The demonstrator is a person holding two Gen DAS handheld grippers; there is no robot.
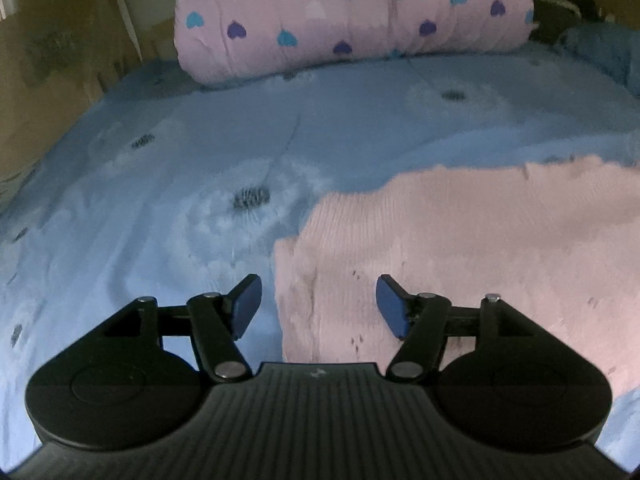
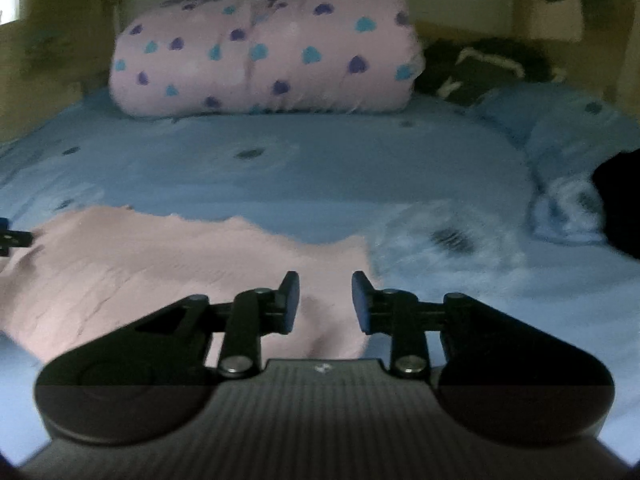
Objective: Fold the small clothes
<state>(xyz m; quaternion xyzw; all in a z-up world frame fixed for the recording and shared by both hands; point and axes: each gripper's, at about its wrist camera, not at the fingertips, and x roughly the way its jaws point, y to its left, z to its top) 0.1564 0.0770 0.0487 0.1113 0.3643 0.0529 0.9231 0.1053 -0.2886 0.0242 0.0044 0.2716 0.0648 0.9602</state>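
Note:
A pale pink knitted garment lies flat on the blue bedsheet. My left gripper is open and empty, just above the garment's near left edge. In the right wrist view the same pink garment spreads to the left. My right gripper is open with a smaller gap, empty, just above the garment's near right corner. A bit of the left gripper shows at the far left edge in the right wrist view.
A rolled pink quilt with blue and purple hearts lies across the head of the bed, also in the right wrist view. A blue pillow and dark items sit at the right. A wall runs along the left.

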